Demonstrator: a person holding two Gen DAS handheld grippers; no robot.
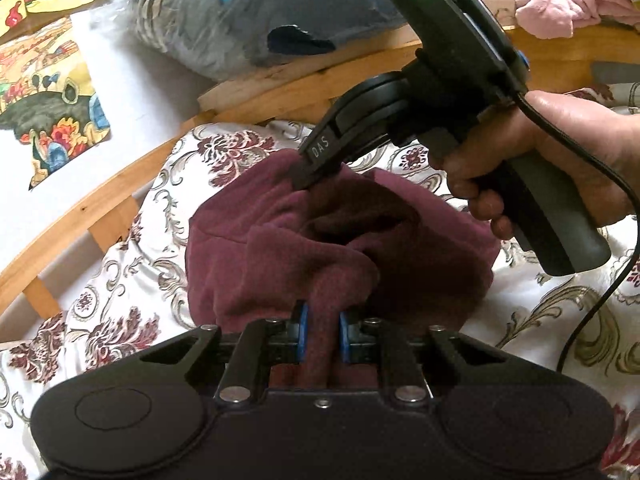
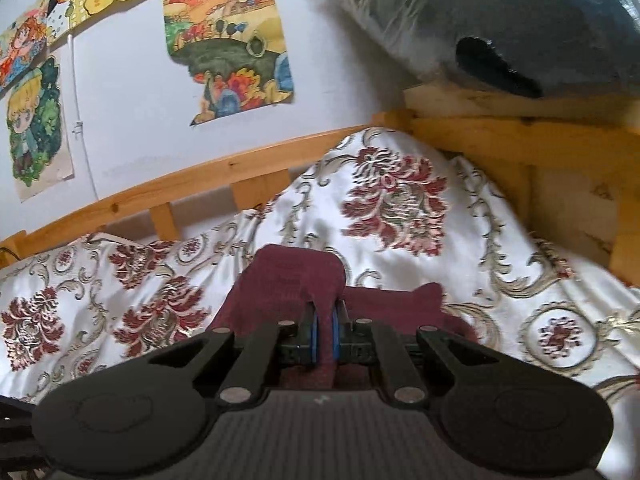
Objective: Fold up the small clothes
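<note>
The maroon garment [image 1: 280, 240] is lying bunched at the centre of the left wrist view, on the floral bedcover [image 1: 120, 312]. It is looking soft, light and fleecy, so it is likely sagging wherever it is unsupported; edges or corners are seeming the best places to grip. The left gripper [image 1: 322, 332] is pinching a raised fold at lower centre. The right gripper [image 2: 325, 334] is pinching another fold, its 2 fingers nearly together. The garment is too crumpled to be showing a clear long axis or direction.
</note>
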